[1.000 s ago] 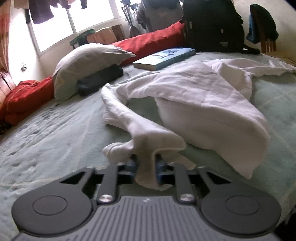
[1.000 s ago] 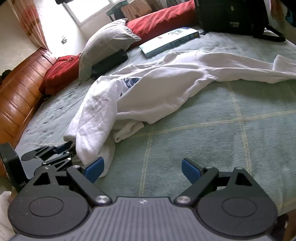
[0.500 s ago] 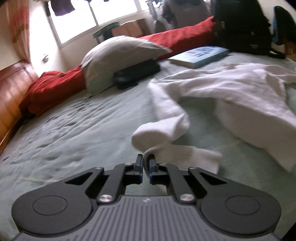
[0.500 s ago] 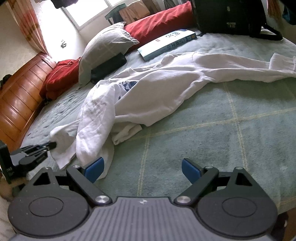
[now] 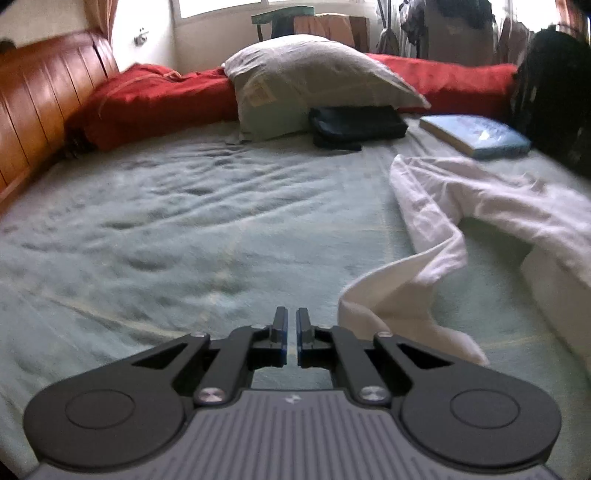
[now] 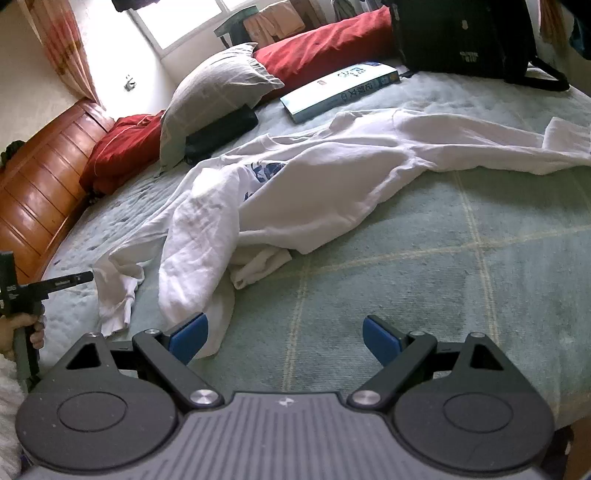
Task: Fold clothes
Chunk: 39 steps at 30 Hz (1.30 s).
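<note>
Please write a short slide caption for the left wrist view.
Left gripper shut and empty over the green bedspread, beside the white shirt's sleeve.

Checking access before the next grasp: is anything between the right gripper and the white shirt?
Nothing visible. The right gripper is open over bare blanket, with the shirt just ahead and its hem beside one finger.

The shirt [image 6: 332, 184] lies on the bed [image 6: 461, 277], before the pillow [image 6: 214, 92] and apparently a book [image 6: 340, 90].

White shirt [image 6: 332, 192] with a blue print; pale green bedspread [image 6: 461, 266] with faint cream checks; red bolster [image 5: 155, 99]; grey pillow [image 5: 314, 74]; black bag [image 6: 461, 33]; blue-padded tongs [image 6: 284, 334].
</note>
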{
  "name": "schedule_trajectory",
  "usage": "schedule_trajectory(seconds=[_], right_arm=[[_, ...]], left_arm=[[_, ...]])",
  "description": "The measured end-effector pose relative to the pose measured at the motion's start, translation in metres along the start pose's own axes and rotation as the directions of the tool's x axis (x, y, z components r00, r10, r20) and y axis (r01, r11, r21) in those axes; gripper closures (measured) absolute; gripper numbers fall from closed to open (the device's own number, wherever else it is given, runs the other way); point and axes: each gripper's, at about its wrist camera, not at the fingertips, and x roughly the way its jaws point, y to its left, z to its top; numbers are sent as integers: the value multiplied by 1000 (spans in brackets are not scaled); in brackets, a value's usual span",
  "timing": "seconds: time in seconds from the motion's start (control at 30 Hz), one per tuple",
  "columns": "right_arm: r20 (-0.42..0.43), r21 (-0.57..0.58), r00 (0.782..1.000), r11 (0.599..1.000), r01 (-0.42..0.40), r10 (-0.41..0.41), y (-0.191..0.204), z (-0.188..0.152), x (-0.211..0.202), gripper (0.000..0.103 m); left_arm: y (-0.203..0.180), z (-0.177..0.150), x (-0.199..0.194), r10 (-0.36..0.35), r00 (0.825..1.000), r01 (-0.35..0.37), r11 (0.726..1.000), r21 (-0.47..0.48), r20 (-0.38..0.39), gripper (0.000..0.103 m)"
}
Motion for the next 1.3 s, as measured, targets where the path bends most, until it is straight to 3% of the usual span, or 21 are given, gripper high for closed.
schedule_trajectory(seconds=[0.13, 0.23, 0.37, 0.53, 0.7, 0.87, 0.93, 1.07, 1.3], right_arm=[[-15, -1, 1000, 1000, 5, -5, 1, 1, 5, 9], [-24, -2, 1000, 1000, 5, -5, 1, 1, 9, 9], [-30, 0, 1000, 1000, 2, -2, 1, -1, 10, 9], [-32, 6, 999, 1000, 2, -2, -1, -2, 9, 9], [-33, 9, 999, 1000, -5, 5, -1, -3, 10, 9], [-36, -3, 999, 1000, -4, 4, 2, -5, 8, 9], [-36, -1, 999, 1000, -1, 1, 2, -5, 8, 9], [-42, 9, 999, 1000, 9, -8, -2, -5, 10, 9], [-51, -16, 999, 1000, 2, -3, 6, -3, 12, 9]], left_arm=[[0, -20, -6, -107, 994, 104, 992, -65, -37, 96], [-6, -38, -12, -182, 981, 175, 980, -96, -69, 83], [-4, -55, -21, -257, 965, 245, 953, -179, -50, 67], [0, -62, -36, -268, 963, 263, 939, -220, 6, 63], [-1, -67, -22, -313, 950, 304, 919, -251, 3, 62], [-12, -70, -5, -298, 954, 300, 928, -221, 46, 61], [-15, -68, -2, -291, 955, 295, 932, -212, 51, 66], [-10, -60, -2, -273, 960, 280, 935, -216, 60, 95], [14, -43, -4, -198, 978, 206, 955, -212, 58, 97]])
